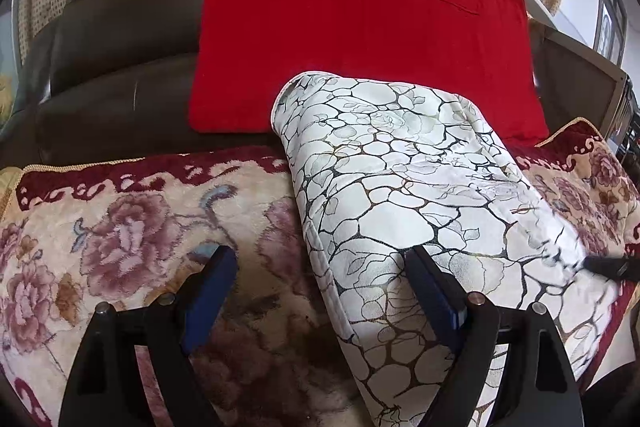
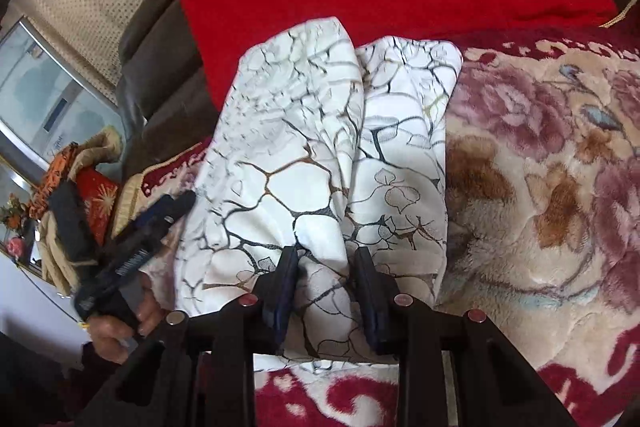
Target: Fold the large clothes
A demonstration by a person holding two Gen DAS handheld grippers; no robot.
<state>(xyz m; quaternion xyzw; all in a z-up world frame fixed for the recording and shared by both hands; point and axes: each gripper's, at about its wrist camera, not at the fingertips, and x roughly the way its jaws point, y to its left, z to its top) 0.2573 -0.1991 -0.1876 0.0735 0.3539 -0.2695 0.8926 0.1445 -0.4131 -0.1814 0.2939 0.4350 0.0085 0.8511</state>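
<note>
The folded white garment (image 1: 404,195) with the black crackle print lies mid-frame on the floral blanket (image 1: 120,235), its top edge on a red cushion (image 1: 340,27). Left gripper (image 1: 320,291) fingers are spread wide, empty. Right gripper (image 2: 326,291) fingers pinch a fold of the garment's near edge.

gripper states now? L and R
Left gripper: open, fingers wide, holding nothing.
Right gripper: partly closed around a fold of the white patterned garment; firm grip cannot be told.

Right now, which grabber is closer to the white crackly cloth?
The right. The right gripper has a bunched fold of the white patterned cloth between its fingers. The left gripper is wide open at the cloth's edge: one finger over the cloth, the other over the floral blanket.
</note>
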